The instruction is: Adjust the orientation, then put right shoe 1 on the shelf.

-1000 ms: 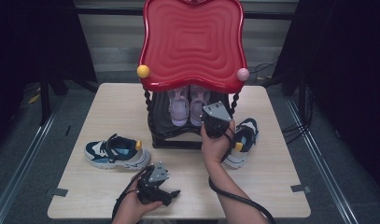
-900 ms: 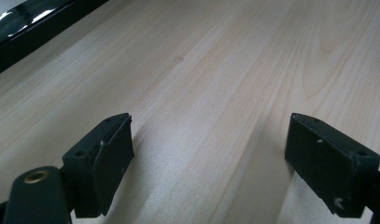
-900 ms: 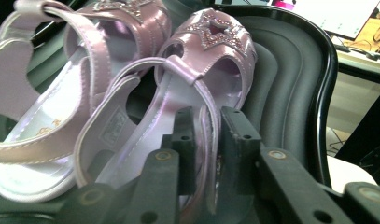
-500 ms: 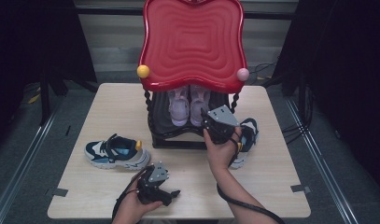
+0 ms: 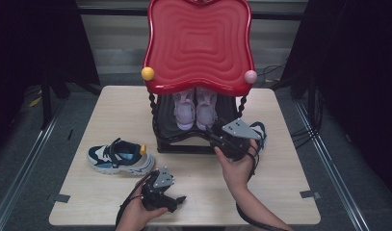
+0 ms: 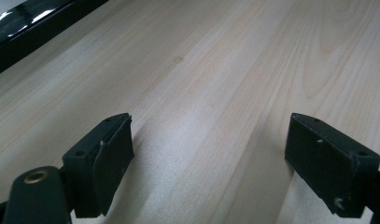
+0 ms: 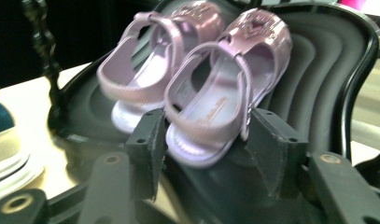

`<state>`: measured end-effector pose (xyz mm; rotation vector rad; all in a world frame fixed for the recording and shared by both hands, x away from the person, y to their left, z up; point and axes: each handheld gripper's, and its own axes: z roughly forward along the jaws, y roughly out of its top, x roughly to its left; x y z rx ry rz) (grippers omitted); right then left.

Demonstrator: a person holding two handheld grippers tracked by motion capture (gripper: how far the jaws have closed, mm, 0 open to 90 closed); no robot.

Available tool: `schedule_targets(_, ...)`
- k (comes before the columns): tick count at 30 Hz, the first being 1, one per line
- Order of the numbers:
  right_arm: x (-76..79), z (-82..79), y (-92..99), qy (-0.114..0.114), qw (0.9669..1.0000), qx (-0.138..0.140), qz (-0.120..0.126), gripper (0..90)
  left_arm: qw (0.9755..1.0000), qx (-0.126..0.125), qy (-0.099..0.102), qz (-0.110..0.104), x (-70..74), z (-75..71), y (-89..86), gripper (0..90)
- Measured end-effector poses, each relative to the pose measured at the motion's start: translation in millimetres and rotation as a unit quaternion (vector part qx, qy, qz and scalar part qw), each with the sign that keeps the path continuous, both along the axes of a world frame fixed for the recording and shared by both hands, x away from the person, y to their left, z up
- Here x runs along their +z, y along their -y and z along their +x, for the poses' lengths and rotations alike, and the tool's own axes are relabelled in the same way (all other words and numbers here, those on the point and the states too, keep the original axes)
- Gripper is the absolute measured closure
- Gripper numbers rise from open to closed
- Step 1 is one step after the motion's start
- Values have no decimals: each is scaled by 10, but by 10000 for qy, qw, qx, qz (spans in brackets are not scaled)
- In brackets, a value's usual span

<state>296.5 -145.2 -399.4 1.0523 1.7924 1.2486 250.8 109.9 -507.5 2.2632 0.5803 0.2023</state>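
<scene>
Two lilac sandals [image 5: 185, 109] stand side by side on the black lower shelf [image 5: 169, 126] of a stand with a red top [image 5: 199, 43]. My right gripper [image 5: 217, 138] is at the shelf's front right and points at them. In the right gripper view it [image 7: 206, 126] is open, and the heel of the nearer sandal [image 7: 225, 84] sits between its jaws; the other sandal [image 7: 150, 60] lies to its left. My left gripper [image 5: 174, 198] rests near the table's front edge. In its own view it [image 6: 208, 144] is wide open over bare wood.
A blue and white sneaker [image 5: 119, 156] lies on the wooden table [image 5: 290, 183] left of the stand. Its mate [image 5: 261, 129] is partly hidden behind the right gripper. Twisted black posts [image 5: 153, 108] hold up the red top. Yellow [image 5: 147, 73] and pink [image 5: 250, 76] balls sit at its corners.
My right gripper has shifted slightly right and lowered towards the shelf front, lining up with the sandals. The left gripper and the sneakers have not moved.
</scene>
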Motion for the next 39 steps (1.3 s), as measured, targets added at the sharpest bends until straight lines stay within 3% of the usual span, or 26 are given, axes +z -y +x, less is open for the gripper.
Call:
schedule_targets(6, -59, -117, 48, -214, 9993, 306, -15, 382, 10000, 1, -1, 0, 0, 0, 0, 148)
schedule_targets(15, -208, -251, 101, -586, 9956, 718, -141, 306, 10000, 2, 1, -1, 0, 0, 0, 148)
schedule_targets(22, -380, -381, 141, -962, 9880, 1194, -188, 216, 10000, -1, -4, 1, 1, 1, 0, 148)
schedule_targets(36, -704, -518, 157, -1703, 9723, 1562, -343, 161, 10000, -4, 8, 6, 1, 3, 0, 148)
schedule_targets(39, -739, -524, 154, -1763, 9703, 1610, -398, 157, 10000, 2, -2, 0, 0, 1, 1, 148)
